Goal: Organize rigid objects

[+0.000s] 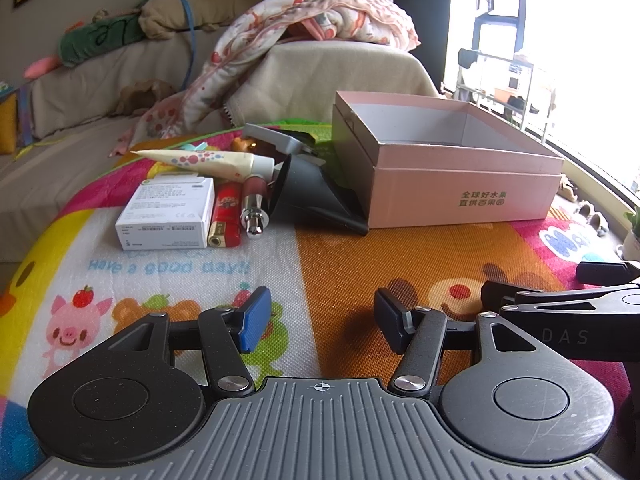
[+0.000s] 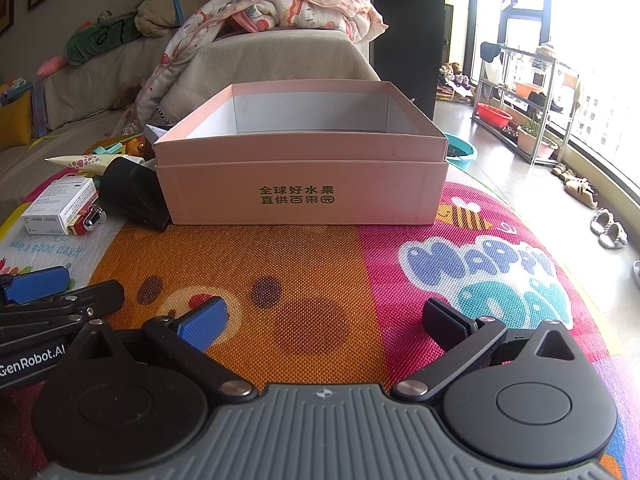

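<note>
Grippers first: your left gripper (image 1: 322, 322) sits at the bottom of the left wrist view with its jaws spread wide and nothing between them, low over the orange patch of the cartoon play mat (image 1: 340, 256). Your right gripper (image 2: 338, 326) is spread wide too, holding nothing, at the bottom of the right wrist view over the same orange patch.

The pink cardboard box (image 2: 300, 184) stands open in the centre of the right wrist view, squarely ahead of your right gripper, printed with 2 lines of green characters on its near wall. From the left wrist view it sits at centre right.

The loose items lie in a cluster left of the box, at centre left of the left wrist view. A white carton (image 1: 166, 216) lies flat, a red lighter (image 1: 226, 216) just beside its right edge, and a small bottle with a chrome cap (image 1: 252, 210) next to the lighter. A cream tube with coloured dots (image 1: 200, 162) lies behind them. A black cone-shaped piece (image 1: 312, 196) rests against the box's left wall.

A covered sofa (image 1: 100, 80) with a patterned blanket (image 1: 320, 16) fills the upper part of both views.
</note>
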The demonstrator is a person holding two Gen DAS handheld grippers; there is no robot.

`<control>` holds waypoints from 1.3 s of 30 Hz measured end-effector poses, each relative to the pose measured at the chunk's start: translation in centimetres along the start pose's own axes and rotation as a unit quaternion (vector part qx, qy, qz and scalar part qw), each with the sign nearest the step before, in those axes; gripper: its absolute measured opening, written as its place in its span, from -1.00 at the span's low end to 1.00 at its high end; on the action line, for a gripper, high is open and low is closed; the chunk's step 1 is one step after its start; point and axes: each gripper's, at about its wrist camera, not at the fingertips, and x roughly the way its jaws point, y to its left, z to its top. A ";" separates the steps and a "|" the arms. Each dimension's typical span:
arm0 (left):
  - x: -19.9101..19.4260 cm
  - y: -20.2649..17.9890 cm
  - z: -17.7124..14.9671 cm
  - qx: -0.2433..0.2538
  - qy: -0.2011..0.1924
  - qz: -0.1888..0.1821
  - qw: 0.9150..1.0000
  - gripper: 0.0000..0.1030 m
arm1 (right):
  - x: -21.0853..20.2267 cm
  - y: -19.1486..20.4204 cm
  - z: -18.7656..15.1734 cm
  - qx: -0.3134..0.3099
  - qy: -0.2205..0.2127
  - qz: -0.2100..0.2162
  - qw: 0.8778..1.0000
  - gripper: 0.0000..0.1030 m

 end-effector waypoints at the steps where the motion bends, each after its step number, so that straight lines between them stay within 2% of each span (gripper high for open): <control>1: 0.1 -0.1 -0.1 -0.001 0.000 -0.001 1.000 0.22 | 0.0 0.0 0.0 0.000 0.000 0.000 1.000 1.00; 12: 0.0 0.2 0.0 -0.012 0.000 -0.010 1.000 0.19 | -0.1 -0.5 0.0 0.002 0.002 0.009 1.000 1.00; 18: -0.5 2.4 0.4 -0.037 0.002 -0.039 0.999 0.17 | 0.0 -1.0 0.8 -0.038 0.036 0.039 0.998 1.00; 20: -1.1 3.6 0.9 -0.047 -0.015 -0.022 0.999 0.17 | -0.1 -1.0 0.9 -0.046 0.042 0.045 0.997 1.00; 24: -1.4 6.9 3.7 -0.058 -0.067 0.036 0.995 0.17 | 0.0 -0.9 1.1 -0.048 0.048 0.046 0.997 1.00; 27: 0.5 9.7 5.8 -0.079 -0.052 0.059 0.994 0.15 | 0.1 -1.0 1.1 -0.048 0.046 0.048 0.997 1.00; 31: 3.3 11.9 6.4 -0.107 -0.013 0.035 0.994 0.16 | -0.1 -1.0 1.0 -0.047 0.043 0.048 0.997 1.00; 35: 4.0 10.9 6.3 -0.067 -0.016 0.044 0.997 0.28 | -0.1 -1.0 1.0 -0.047 0.041 0.047 0.997 1.00; 37: 4.4 10.1 6.1 -0.042 -0.014 0.045 0.998 0.51 | -0.1 -1.0 1.0 -0.047 0.041 0.047 0.997 1.00; 39: 5.1 9.4 5.9 -0.011 -0.017 0.048 0.999 0.62 | 0.0 -1.0 1.0 -0.047 0.041 0.047 0.997 1.00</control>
